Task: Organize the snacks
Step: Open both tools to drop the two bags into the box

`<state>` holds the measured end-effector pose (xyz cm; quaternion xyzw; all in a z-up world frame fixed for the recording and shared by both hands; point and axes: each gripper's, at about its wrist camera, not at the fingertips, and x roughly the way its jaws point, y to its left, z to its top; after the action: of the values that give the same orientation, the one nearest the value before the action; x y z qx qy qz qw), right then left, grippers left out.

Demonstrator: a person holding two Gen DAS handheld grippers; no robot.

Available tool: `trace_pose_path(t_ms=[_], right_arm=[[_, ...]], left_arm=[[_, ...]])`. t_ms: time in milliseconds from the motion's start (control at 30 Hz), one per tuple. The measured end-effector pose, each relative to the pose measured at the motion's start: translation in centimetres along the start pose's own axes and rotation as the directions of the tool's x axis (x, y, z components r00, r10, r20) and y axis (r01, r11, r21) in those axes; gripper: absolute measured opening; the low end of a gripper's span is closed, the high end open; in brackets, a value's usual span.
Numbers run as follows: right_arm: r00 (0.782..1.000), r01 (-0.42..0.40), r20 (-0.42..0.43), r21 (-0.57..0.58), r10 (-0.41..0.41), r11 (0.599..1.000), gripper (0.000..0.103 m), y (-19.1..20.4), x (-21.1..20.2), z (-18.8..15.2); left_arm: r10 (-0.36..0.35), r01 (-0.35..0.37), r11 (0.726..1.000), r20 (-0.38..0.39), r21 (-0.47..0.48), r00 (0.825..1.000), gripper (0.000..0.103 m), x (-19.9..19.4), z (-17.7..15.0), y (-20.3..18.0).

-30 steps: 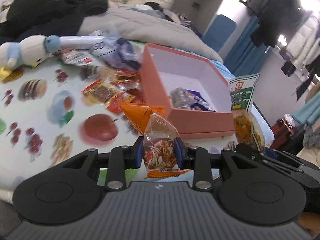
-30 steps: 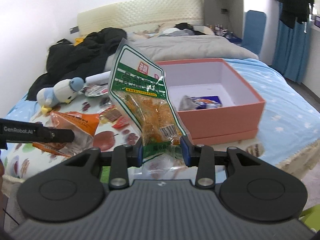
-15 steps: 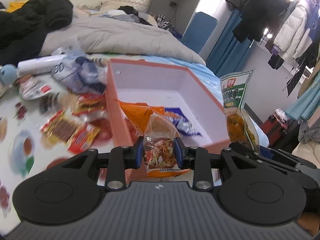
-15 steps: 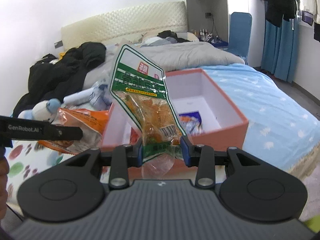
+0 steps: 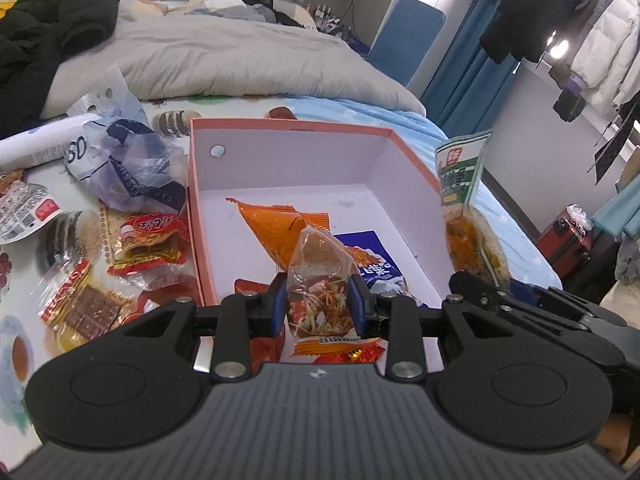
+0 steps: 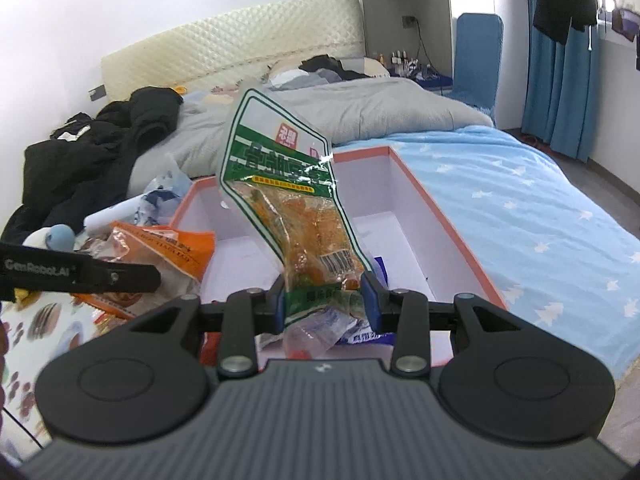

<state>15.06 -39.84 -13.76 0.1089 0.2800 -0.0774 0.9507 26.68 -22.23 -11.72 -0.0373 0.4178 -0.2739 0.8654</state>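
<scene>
I have both loads over the box (image 5: 408, 160); left gripper (image 5: 319, 306) clamps a clear packet (image 5: 320, 280), right gripper (image 6: 324, 298) clamps a green pouch (image 6: 280, 184); next, I judge, lower and release inside.

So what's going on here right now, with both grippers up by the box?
Snacks are going into the pink box. The left gripper is shut on a clear orange-trimmed snack packet, the right gripper on a green-labelled snack bag. Both hang over the box, which holds a blue packet. More snacks lie on the bed beside it.
</scene>
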Motion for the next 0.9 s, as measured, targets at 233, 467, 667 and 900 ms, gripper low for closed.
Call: trace_pose_path(t_ms=[233, 467, 667, 900], right_arm=[[0.999, -0.002, -0.052, 0.017, 0.003, 1.0, 0.046, -0.7, 3.2, -0.1], [0.999, -0.005, -0.049, 0.018, 0.006, 1.0, 0.066, -0.4, 3.2, 0.2], [1.0, -0.02, -0.016, 0.013, 0.02, 1.0, 0.066, 0.3, 0.6, 0.1], [0.998, -0.059, 0.022, 0.002, 0.059, 0.998, 0.066, 2.1, -3.6, -0.6]], left_arm=[[0.018, -0.018, 1.0, -0.034, -0.015, 0.999, 0.038, 2.2, 0.3, 0.7], [0.032, -0.032, 0.999, -0.01, -0.014, 0.999, 0.047, 0.3, -0.1, 0.8], [0.032, -0.032, 0.999, 0.035, -0.015, 0.999, 0.047, -3.4, -1.0, 0.3], [0.04, -0.04, 0.999, 0.076, -0.009, 0.996, 0.047, -8.3, -3.4, 0.2]])
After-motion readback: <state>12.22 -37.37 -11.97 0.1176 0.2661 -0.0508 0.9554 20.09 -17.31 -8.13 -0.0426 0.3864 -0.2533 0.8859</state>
